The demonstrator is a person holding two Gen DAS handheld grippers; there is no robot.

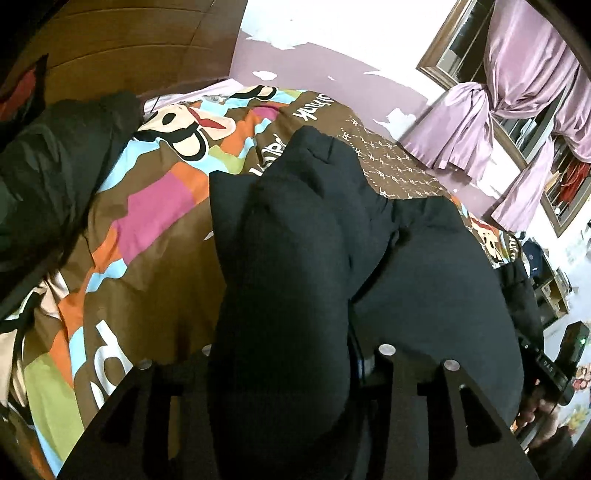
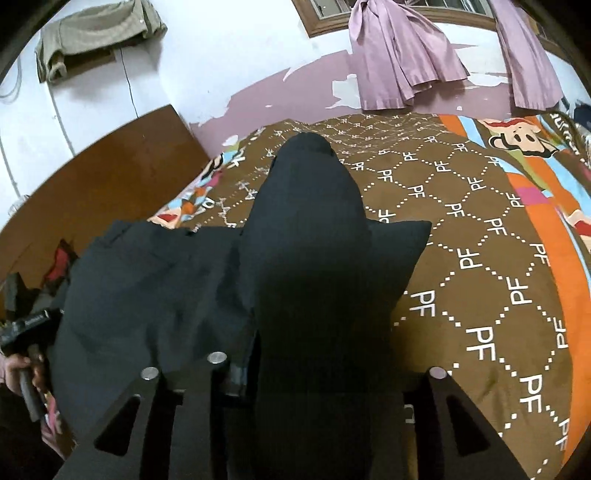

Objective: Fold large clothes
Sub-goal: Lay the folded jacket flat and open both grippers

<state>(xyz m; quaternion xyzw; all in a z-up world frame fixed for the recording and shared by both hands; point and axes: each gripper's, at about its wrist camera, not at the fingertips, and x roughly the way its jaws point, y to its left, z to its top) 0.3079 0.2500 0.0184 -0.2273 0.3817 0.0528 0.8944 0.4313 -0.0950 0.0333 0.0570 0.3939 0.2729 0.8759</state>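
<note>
A large black garment [image 1: 314, 240] lies bunched on the patterned bed cover [image 1: 147, 221]. A thick fold of it rises between the jaws of my left gripper [image 1: 295, 350], which is shut on it. In the right wrist view the same black garment [image 2: 306, 240] spreads to the left and comes up in a ridge through my right gripper [image 2: 299, 362], also shut on the cloth. The fabric hides the inner pads of both. Each camera catches the other gripper at its edge: the right one [image 1: 554, 369] in a hand, and the left one [image 2: 26, 325] likewise.
A second dark garment [image 1: 55, 166] lies on the bed's left side near the wooden headboard [image 1: 129, 44]. Purple curtains [image 2: 399, 66] hang over the far wall by the window. Open bed cover [image 2: 480, 258] stretches to the right of the black garment. A beige cloth [image 2: 99, 33] hangs on the wall.
</note>
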